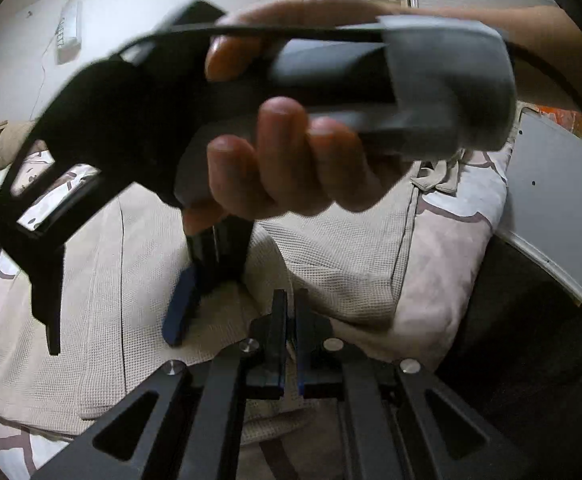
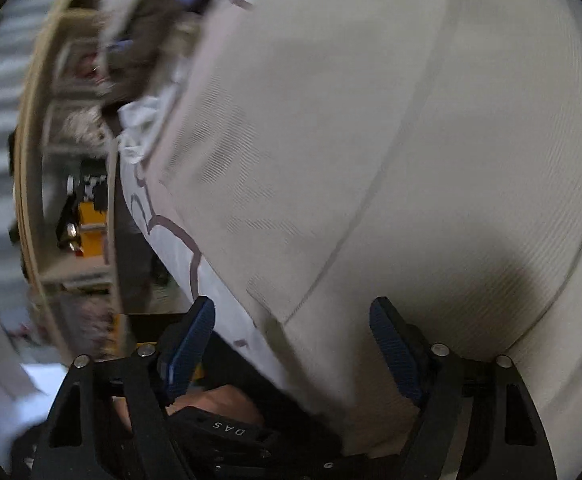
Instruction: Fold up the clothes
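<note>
While the left gripper (image 1: 289,344) points down at the bed with its jaws pressed together and nothing visible between them, the right gripper (image 2: 291,344) has its blue pads (image 2: 395,354) spread wide, with nothing pinched. In the left wrist view, a hand (image 1: 275,160) wraps around the right gripper's handle, fingers curled underneath, the tool tilted down toward the cloth. A beige waffle-weave garment (image 1: 131,280) lies spread on the patterned bedsheet (image 1: 451,280), partly folded along a straight edge. A white wall (image 1: 151,20) stands at the far side.
</note>
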A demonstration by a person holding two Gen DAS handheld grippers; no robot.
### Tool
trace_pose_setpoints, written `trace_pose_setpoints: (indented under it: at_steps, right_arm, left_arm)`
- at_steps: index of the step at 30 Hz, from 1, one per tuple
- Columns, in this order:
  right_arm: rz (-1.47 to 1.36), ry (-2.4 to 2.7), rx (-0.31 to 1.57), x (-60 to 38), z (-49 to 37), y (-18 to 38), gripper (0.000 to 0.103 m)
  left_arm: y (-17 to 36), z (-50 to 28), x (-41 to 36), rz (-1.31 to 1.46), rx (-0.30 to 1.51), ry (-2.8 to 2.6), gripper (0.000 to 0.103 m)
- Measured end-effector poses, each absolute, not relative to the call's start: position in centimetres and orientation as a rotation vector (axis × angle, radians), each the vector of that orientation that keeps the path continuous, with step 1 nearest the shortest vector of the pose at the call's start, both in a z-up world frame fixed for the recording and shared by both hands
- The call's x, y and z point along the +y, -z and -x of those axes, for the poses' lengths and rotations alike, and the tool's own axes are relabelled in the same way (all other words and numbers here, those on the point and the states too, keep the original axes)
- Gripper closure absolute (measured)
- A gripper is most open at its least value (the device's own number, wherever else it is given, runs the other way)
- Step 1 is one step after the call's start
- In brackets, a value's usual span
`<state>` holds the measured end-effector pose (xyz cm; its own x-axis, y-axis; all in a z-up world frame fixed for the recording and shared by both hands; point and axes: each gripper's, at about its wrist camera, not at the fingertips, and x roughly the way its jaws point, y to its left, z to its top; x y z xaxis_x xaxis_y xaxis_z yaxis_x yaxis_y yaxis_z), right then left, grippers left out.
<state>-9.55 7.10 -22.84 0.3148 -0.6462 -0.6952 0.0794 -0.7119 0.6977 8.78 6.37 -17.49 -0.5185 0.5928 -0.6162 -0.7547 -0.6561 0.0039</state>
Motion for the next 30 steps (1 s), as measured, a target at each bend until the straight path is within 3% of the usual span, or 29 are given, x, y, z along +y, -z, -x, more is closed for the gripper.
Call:
trace_pose_setpoints:
  at_steps: [5, 13, 14, 15, 17, 21, 25, 30]
  right_arm:
    - [-1.982, 1.409, -0.599, 6.7, 9.5, 23.7, 0.025]
    - [-1.956, 1.404, -0.565, 3.9, 9.3, 24.4, 0.046]
    - [-1.952, 1.407, -0.579, 4.3, 9.5, 24.5, 0.06]
    - [-1.949, 1.411, -0.592, 4.7, 9.7, 24.6, 0.083]
    - [-1.94, 1.418, -0.626, 5.3, 9.6, 24.8, 0.098]
    - [-1.844, 1.476, -0.631, 5.9, 9.6, 22.1, 0.099]
    - [-1.633, 1.597, -0.659, 8.1, 10.7, 15.1, 0.1]
    - [-1.304, 1.833, -0.713, 14.6, 13.3, 4.2, 0.1]
  left_arm:
    - [17.9, -8.2, 6.1, 0.774, 0.311, -2.179, 0.099]
    - [17.9, -7.7, 5.6, 0.803, 0.261, -2.192, 0.099]
    - [18.0, -7.6, 5.5, 0.808, 0.256, -2.193, 0.099]
    - [18.0, -7.6, 5.4, 0.813, 0.251, -2.192, 0.099]
    - [18.0, -7.5, 5.3, 0.819, 0.241, -2.193, 0.099]
    - [16.8, -6.8, 4.5, 0.834, 0.176, -2.2, 0.099]
    - [14.2, -5.2, 2.4, 0.824, 0.101, -2.277, 0.099]
    - [9.3, -1.5, -2.4, 0.789, -0.13, -2.401, 0.099]
